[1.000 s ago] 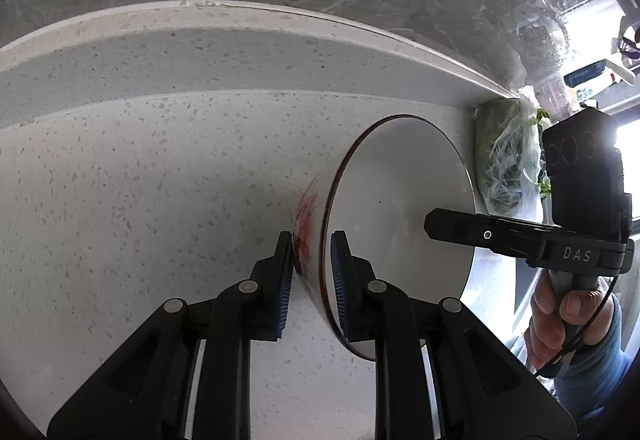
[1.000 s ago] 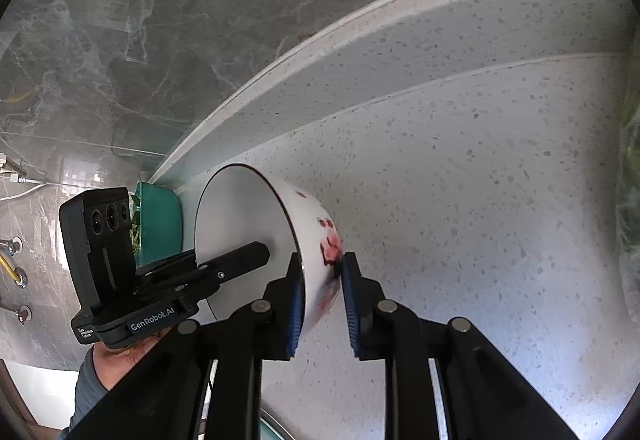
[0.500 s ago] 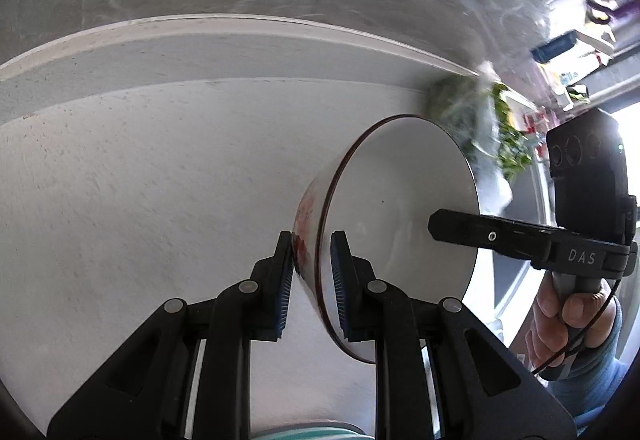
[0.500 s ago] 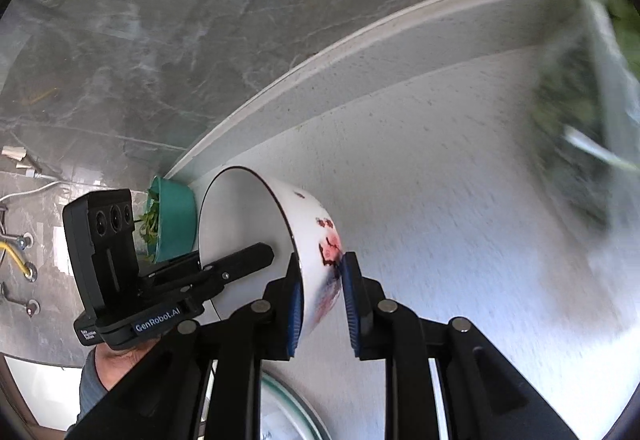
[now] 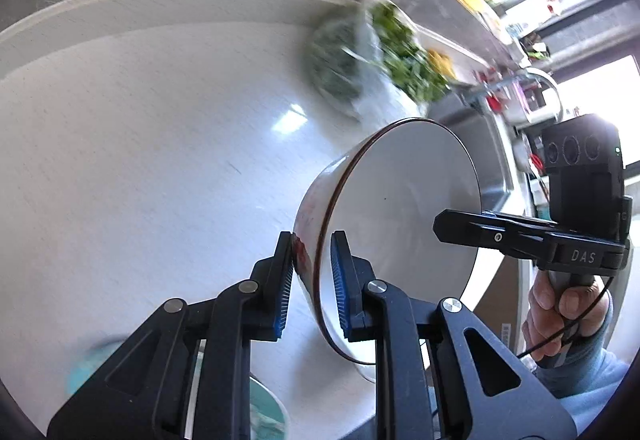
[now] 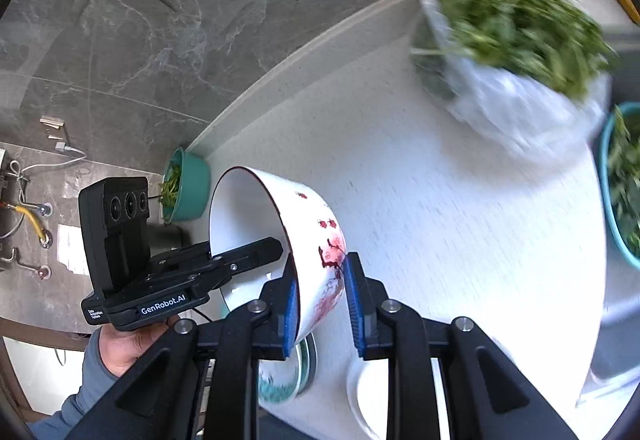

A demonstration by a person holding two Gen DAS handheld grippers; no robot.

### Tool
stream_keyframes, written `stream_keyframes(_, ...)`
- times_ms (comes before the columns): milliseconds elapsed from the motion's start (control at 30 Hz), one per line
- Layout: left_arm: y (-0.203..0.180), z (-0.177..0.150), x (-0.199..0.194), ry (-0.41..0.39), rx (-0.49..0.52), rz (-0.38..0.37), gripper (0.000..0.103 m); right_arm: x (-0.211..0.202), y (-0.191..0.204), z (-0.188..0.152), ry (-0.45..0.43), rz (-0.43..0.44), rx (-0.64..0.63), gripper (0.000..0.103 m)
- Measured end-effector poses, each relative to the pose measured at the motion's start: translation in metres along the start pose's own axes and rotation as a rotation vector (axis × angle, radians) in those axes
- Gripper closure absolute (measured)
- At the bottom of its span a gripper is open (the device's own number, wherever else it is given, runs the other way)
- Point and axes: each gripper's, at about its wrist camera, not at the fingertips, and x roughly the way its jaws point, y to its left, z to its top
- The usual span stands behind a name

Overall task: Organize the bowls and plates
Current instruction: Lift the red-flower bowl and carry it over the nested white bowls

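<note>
A white bowl (image 5: pixel 400 208) with a dark rim and red flower print is held in the air above the pale speckled counter (image 5: pixel 140 160), between both grippers. My left gripper (image 5: pixel 311 272) is shut on its near rim. My right gripper (image 6: pixel 320 288) is shut on the opposite rim of the same bowl (image 6: pixel 316 236). Each gripper shows in the other's view, the right one (image 5: pixel 500 236) and the left one (image 6: pixel 240 256). Below the bowl lie a teal-patterned plate (image 6: pixel 280 380) and a white dish (image 6: pixel 368 388); the plate's edge also shows in the left wrist view (image 5: pixel 268 408).
A clear bag of green leaves (image 6: pixel 512 28) lies on the counter by the grey marble wall (image 6: pixel 200 20). A teal bowl of greens (image 6: pixel 188 188) stands at the far left, another teal bowl (image 6: pixel 620 184) at the right edge. A steel sink with tap (image 5: pixel 496 144) lies right.
Both grippers have carried the bowl toward the counter's front and right. The bag of greens, the sink and the dishes below have come into view. Both grips are unchanged.
</note>
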Motion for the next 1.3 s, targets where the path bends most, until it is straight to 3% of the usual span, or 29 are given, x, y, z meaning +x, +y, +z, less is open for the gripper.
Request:
stream_keyframes(333, -0.063, -0.071, 0.025, 0.072, 0.021, -0.037, 0.086, -0.043, -0.038, -0.064, -0.001, -0.015, 0.064, 0.079)
stream_keyframes(533, -0.075, -0.103, 0.049, 0.124, 0.022, -0.035, 0.086, -0.053, -0.066, -0.093, 0.013, -0.047, 0.102, 0.079)
stream_keyframes(933, -0.086, -0.109, 0.073, 0.115, 0.065, 0.083, 0.086, -0.038, -0.096, -0.106, 0.066, -0.069, 0.11, 0.082)
stream_keyframes(1300, -0.101, -0.101, 0.081, 0.029, 0.172, 0.177, 0.084, -0.035, -0.097, -0.104, 0.06, -0.112, 0.078, 0.086)
